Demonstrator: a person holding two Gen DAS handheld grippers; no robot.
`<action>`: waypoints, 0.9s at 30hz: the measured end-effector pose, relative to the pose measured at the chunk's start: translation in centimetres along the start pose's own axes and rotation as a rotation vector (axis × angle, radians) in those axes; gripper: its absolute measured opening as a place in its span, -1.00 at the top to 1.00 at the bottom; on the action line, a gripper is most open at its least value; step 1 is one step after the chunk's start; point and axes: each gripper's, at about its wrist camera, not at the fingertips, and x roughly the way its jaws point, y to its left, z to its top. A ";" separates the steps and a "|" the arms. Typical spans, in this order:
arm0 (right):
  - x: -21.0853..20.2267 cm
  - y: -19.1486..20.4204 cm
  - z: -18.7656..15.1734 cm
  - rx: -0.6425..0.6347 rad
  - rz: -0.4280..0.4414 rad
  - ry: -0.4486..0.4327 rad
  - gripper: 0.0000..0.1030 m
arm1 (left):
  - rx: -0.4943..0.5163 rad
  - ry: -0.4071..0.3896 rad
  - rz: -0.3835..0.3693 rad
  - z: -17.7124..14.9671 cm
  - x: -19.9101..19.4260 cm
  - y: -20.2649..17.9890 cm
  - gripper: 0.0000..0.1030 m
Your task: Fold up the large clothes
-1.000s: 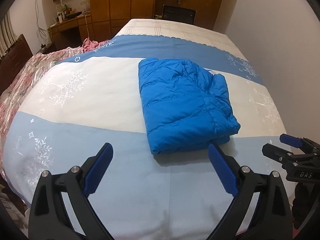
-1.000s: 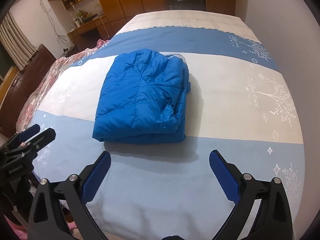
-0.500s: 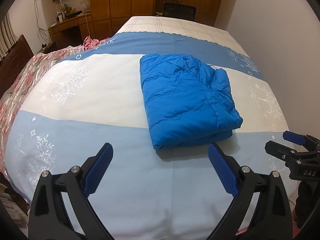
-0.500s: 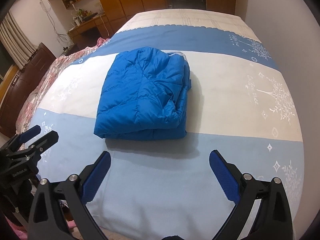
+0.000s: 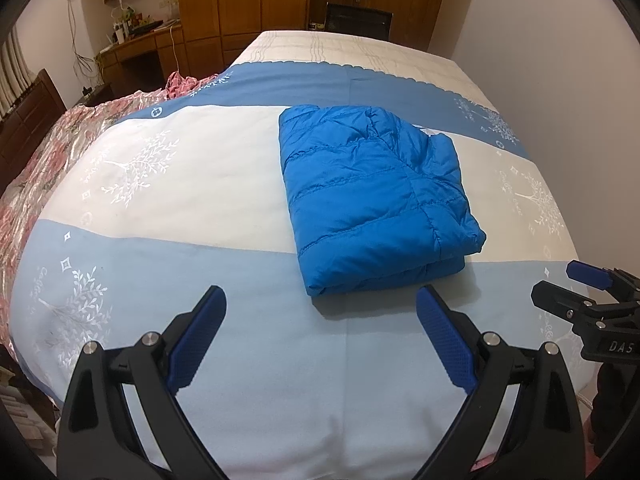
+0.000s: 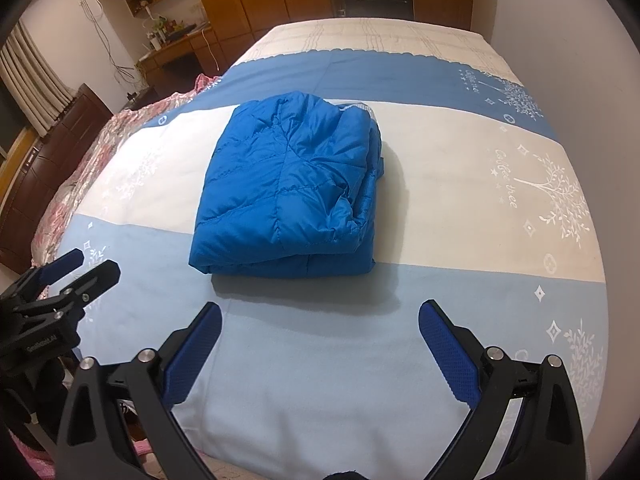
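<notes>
A bright blue puffer jacket [image 5: 372,200] lies folded into a thick, roughly rectangular bundle on the bed [image 5: 180,184], about midway across its width and nearer the foot edge than the far end. Its shell is smooth, slightly glossy fabric, quilted in stitched channels that puff between the seams. The top layer is creased and rumpled toward the far side, and the near edge shows stacked layers with a rounded fold. In the right wrist view the jacket [image 6: 288,188] straddles the line where the cream band of the bedspread [image 6: 460,208] meets the pale blue band, and it casts a soft shadow on the pale blue cloth in front.

The bedspread is matte cloth in broad stripes of cream, pale blue and deeper blue, printed with white trees and small diamonds. A pink floral quilt [image 5: 36,160] hangs along the bed's left edge.

The left gripper [image 5: 320,336] hovers above the foot edge, its jaws spread wide and holding nothing; the black arms carry blue, dimpled pads [image 5: 196,340]. The right gripper [image 6: 320,348] is likewise spread apart and empty, well short of the jacket.
</notes>
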 end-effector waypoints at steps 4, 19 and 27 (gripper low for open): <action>-0.1 0.1 0.0 -0.001 0.002 0.000 -0.92 | 0.003 0.004 -0.002 0.0 0.0 -0.1 -0.85; 0.2 0.1 0.0 -0.001 0.011 0.008 -0.92 | 0.011 0.010 -0.009 -0.1 0.1 -0.1 -0.85; 0.5 0.1 0.1 0.001 0.010 0.013 -0.92 | 0.015 0.014 -0.013 0.1 0.3 0.1 -0.85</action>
